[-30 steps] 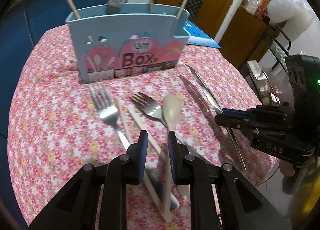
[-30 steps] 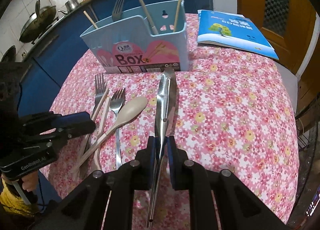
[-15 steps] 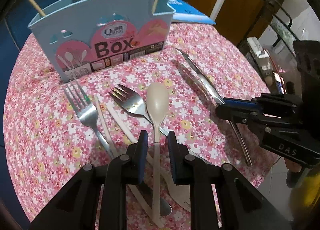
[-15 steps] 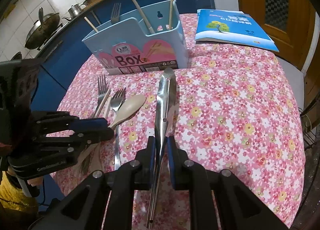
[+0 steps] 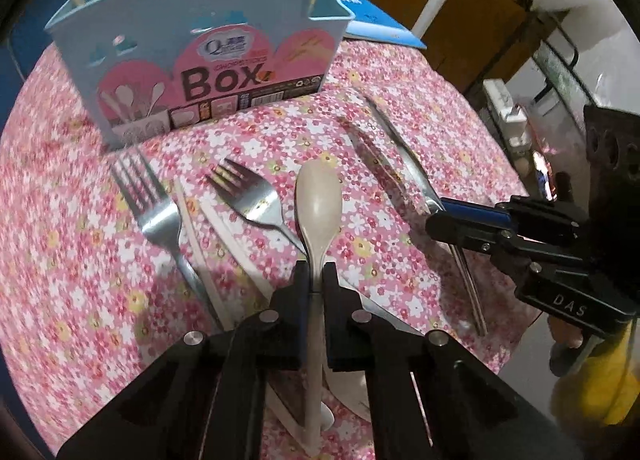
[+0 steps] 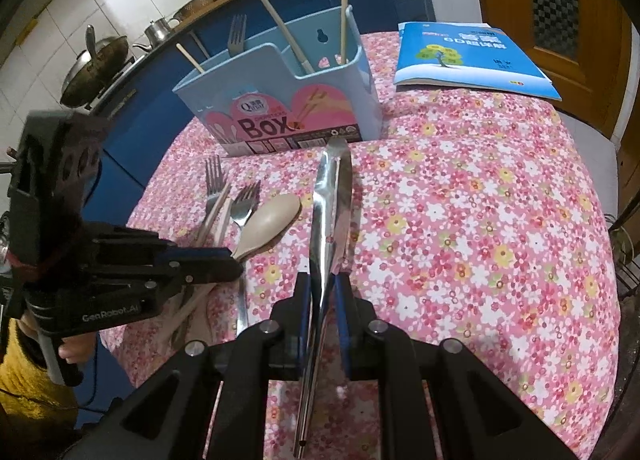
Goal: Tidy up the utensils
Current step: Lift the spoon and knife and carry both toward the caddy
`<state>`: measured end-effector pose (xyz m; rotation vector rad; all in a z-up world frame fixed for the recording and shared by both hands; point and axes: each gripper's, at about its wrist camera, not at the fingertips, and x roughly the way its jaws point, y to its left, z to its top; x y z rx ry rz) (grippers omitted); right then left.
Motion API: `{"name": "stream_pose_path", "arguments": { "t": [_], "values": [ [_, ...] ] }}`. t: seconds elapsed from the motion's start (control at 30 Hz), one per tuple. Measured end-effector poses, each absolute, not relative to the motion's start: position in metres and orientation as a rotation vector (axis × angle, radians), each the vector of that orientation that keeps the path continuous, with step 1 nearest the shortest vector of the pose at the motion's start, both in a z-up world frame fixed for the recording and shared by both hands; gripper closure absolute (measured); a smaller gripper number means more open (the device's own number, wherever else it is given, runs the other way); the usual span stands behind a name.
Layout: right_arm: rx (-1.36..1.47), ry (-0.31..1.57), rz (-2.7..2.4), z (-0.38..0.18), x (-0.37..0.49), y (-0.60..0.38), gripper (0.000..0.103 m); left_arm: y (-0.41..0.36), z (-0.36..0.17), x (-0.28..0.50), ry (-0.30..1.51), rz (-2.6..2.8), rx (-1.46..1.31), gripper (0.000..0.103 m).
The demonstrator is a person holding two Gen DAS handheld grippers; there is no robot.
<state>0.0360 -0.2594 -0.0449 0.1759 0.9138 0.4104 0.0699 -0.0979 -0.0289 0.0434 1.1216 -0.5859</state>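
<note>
In the frame's middle, the cream spoon (image 5: 318,204) is pinched at its thin neck by the left gripper (image 5: 315,280). It looks light and stiff. The shiny, slippery knife (image 6: 330,204) is squeezed by the right gripper (image 6: 322,288), below the blue box (image 6: 280,100).

lighting: we note moderate indoor light from above, colours warm and a little flat. shadows: soft, falling on the floral tablecloth (image 5: 100,260) under the gripper bodies. glare: we find bright streaks on the steel knife (image 6: 330,220). blur: smearing at the left edge of the left wrist view. distortion: heavy fisheye bending, dark vignette in all corners.
</note>
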Motion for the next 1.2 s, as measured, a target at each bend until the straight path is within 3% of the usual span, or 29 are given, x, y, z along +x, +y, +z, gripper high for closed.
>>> {"name": "stream_pose_path", "arguments": {
  "t": [0.67, 1.2],
  "values": [
    [0.183, 0.634, 0.449, 0.007, 0.023, -0.234, 0.089, -0.012, 0.033, 0.058, 0.688, -0.541, -0.213, 0.099],
    [0.140, 0.491, 0.361, 0.045, 0.064, -0.234, 0.089, -0.013, 0.095, 0.104, 0.447, -0.442, -0.219, 0.099]
  ]
}}
